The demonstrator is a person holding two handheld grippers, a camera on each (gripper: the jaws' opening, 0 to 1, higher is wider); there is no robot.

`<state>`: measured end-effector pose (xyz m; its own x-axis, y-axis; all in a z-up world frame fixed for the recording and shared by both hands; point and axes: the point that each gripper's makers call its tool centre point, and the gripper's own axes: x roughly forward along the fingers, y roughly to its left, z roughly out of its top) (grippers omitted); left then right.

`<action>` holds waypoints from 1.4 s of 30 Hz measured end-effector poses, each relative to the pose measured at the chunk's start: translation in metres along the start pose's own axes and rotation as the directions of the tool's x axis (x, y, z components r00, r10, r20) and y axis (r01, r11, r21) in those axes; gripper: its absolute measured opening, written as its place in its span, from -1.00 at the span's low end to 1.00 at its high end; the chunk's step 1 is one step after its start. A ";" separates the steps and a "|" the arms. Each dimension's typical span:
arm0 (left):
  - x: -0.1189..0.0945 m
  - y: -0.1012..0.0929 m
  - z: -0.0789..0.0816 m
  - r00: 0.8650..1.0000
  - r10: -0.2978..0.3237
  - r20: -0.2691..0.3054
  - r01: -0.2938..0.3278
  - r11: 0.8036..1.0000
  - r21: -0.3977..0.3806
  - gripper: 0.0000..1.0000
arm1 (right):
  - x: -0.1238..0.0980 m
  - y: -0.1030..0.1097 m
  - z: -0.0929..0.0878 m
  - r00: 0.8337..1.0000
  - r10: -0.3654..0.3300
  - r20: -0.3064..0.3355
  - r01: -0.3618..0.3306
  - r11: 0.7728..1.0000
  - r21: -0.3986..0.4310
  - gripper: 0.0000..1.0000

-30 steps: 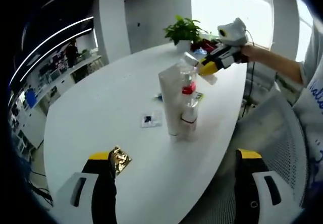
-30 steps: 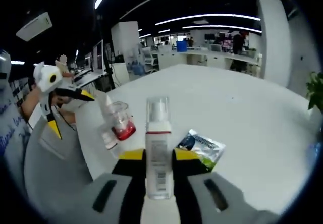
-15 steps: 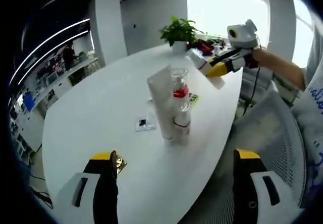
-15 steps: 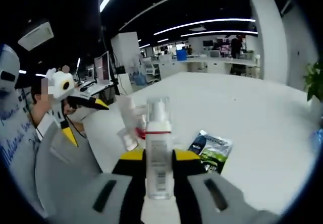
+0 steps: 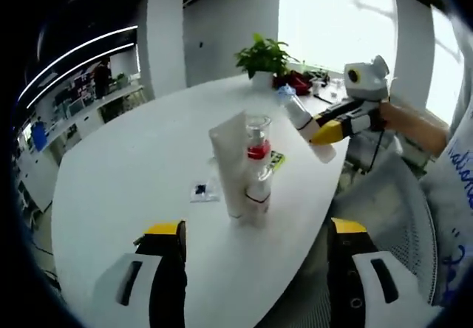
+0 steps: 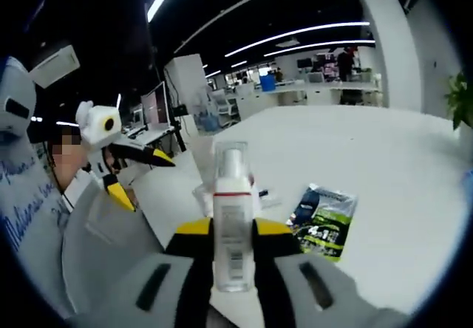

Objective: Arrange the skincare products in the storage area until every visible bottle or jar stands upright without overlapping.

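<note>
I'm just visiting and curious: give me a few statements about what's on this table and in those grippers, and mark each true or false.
1. The right gripper is shut on a pump bottle. True.
2. The left gripper holds a jar. False: its jaws stand apart with nothing between them.
3. A white tube stands upright on the table, next to a red-banded bottle. True.
4. The green sachet stands upright. False: it lies flat on the table.
5. A potted plant sits at the table's far end. True.
</note>
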<state>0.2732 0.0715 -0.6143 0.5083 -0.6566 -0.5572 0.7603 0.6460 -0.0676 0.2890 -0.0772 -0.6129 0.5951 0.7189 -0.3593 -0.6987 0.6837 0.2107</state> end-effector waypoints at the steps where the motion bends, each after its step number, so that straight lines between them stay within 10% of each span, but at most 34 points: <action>1: 0.000 0.000 0.001 1.000 -0.002 0.008 0.002 1.000 -0.002 0.39 | 0.000 0.002 0.000 1.000 0.005 0.006 -0.005 1.000 0.007 -0.62; 10: 0.003 -0.011 0.016 0.994 -0.063 0.093 0.071 0.994 -0.082 -0.32 | 0.002 0.015 -0.008 1.000 0.030 0.010 -0.030 0.999 0.038 -0.62; 42: 0.036 -0.047 0.044 0.955 -0.218 0.203 0.253 0.952 -0.170 -0.62 | 0.029 0.061 -0.021 0.987 0.154 -0.035 -0.155 0.988 -0.006 -0.62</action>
<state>0.2734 0.0002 -0.5951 0.4017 -0.8465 -0.3493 0.7841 0.5150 -0.3463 0.2547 -0.0173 -0.6296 0.4659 0.8110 -0.3538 -0.7846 0.5636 0.2586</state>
